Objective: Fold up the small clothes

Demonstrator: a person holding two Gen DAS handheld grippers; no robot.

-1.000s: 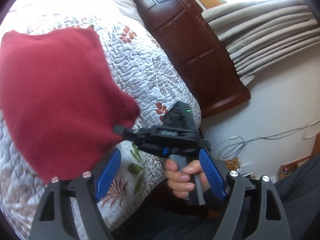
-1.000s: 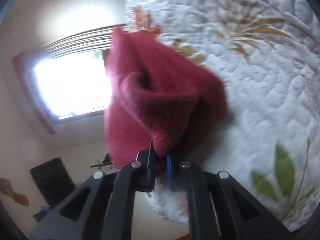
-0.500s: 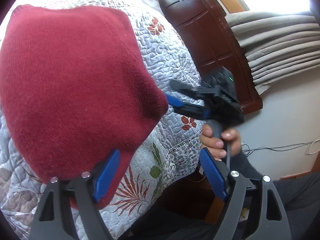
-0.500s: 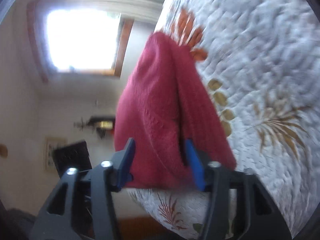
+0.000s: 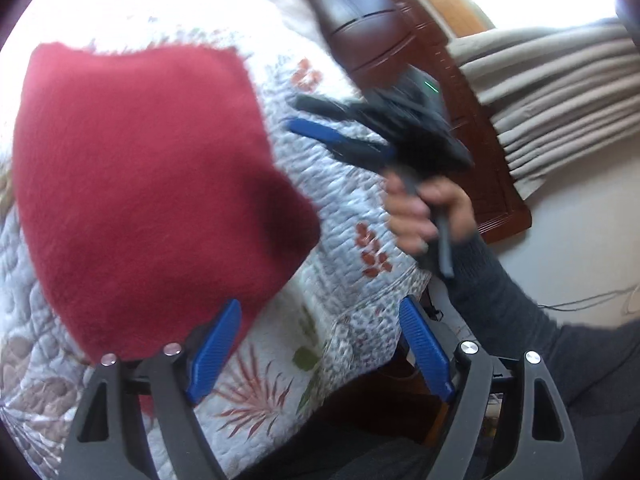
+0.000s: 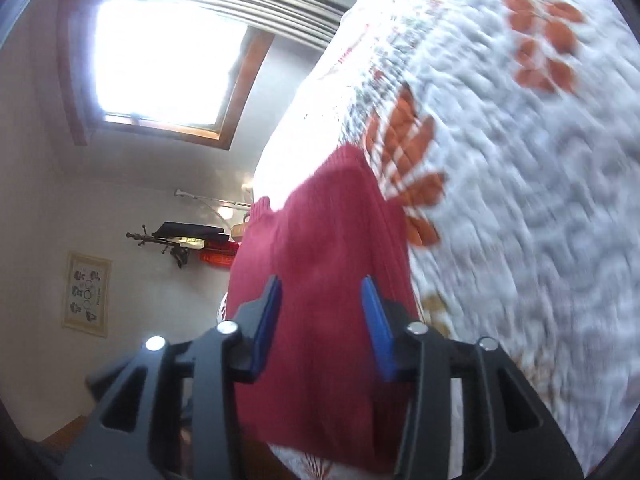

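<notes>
**Inspector A:** Nearest first. The left hand-held gripper (image 5: pixel 318 346) stands wide apart and holds nothing. One blue pad (image 5: pixel 216 344) overlaps the near hem of the red knit garment (image 5: pixel 152 196) in that view; whether it touches the cloth I cannot tell. The garment runs from that pad toward eleven o'clock, flat on the quilted bed (image 5: pixel 352 264), with its long axis running near to far.

**Inspector B:** Agreed. And the other hand?

**Inspector A:** The right hand-held gripper (image 5: pixel 308 120) hovers at one o'clock from the left one, just off the garment's right edge and apart from it. A hand (image 5: pixel 424 216) in a dark sleeve (image 5: pixel 504 304) grips its handle.

**Inspector B:** Its own camera puts the garment (image 6: pixel 328 280) dead ahead at twelve o'clock, framed between the two pads. Moderately open, clamped on nothing that I can see. Motion blur spoils any finer reading.

**Inspector A:** My judgement: the left is the nearer, sitting at the hem. Any next fold turns on that near edge going over toward twelve o'clock.

**Inspector B:** Noted as judgement only. Beyond the bed: a dark wooden headboard (image 5: pixel 384 40), then pleated curtains (image 5: pixel 560 92).
</notes>
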